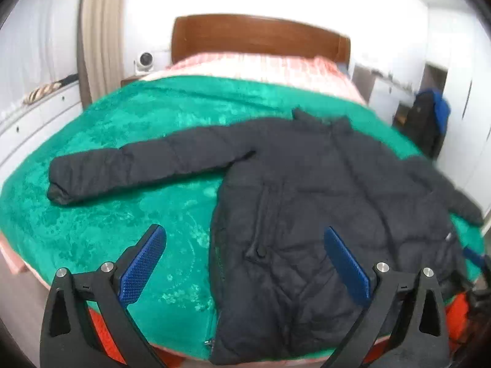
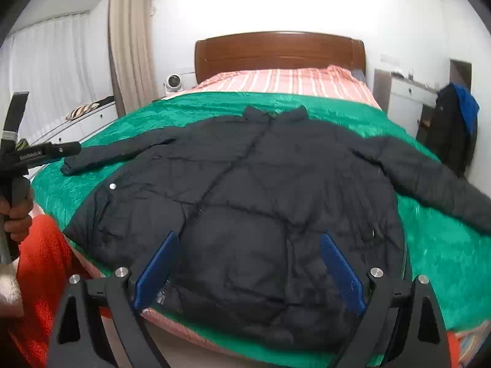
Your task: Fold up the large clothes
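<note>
Jacket, dark and quilted, lies spread flat, front up, on the green blanket that covers the near part of the bed, its collar toward the wooden headboard and its hem at the near edge of the bed. Both sleeves are stretched out to the sides; in the left wrist view one sleeve reaches far across the blanket, away from the body of the jacket. Your left claw is wide open and holds nothing; it hangs above the near edge, with one blue finger over bare blanket and the other over the jacket's lower front. Your right claw is likewise wide open and empty, both blue fingers framing the hem. Your left hand and the tool it holds show at the edge of the right wrist view. A striped pink sheet covers the far part of the bed.
</note>
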`<state>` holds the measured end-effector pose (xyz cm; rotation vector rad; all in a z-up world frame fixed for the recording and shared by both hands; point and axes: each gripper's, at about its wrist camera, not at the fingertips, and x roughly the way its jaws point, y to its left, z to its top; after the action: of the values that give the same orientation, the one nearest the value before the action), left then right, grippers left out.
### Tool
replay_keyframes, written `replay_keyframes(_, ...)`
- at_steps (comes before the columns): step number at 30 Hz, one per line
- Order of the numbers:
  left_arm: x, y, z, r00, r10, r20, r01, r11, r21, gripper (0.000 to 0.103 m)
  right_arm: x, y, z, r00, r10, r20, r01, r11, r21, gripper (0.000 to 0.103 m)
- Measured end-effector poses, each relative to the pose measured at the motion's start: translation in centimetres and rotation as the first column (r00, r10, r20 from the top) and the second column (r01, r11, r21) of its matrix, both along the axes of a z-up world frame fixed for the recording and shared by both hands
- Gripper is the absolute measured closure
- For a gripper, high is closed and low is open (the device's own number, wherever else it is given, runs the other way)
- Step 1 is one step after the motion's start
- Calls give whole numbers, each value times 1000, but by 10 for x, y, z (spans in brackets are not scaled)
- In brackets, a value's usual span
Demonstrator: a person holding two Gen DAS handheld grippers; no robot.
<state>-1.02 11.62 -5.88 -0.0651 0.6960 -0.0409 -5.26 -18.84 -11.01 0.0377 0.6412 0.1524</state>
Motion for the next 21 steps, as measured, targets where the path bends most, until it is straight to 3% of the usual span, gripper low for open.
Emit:
replay_keyframes(3,11,-10,-16,996,-19,-83,25,997,72,0,1,-10,-3,1000,-13,-23,14,999,41,9)
replay_keyframes(7,10,-12,-39,982,-90,-164,87,996,-26,0,5,-15,-6,998,-31,-55,35,997,65,8)
replay_keyframes(11,-6,-14,-37,988,-82,-128,78,996,-37,1,5,-15,-7,997,-38,-71,45,993,105,8)
replay_keyframes(13,-7,-14,-35,992,-63,-106,62,998,-11,1,3,-10,-6,997,-45,-66,51,994,94,8)
replay_keyframes(18,-6,-4,-18,999,-38,-23,36,997,-63,1,-2,2,-2,999,-7,-31,8,999,32,8)
replay_keyframes(21,-3,0,-14,1000,-7,13,7,998,-56,1,-3,2,-3,1000,3,-25,-3,1000,27,8)
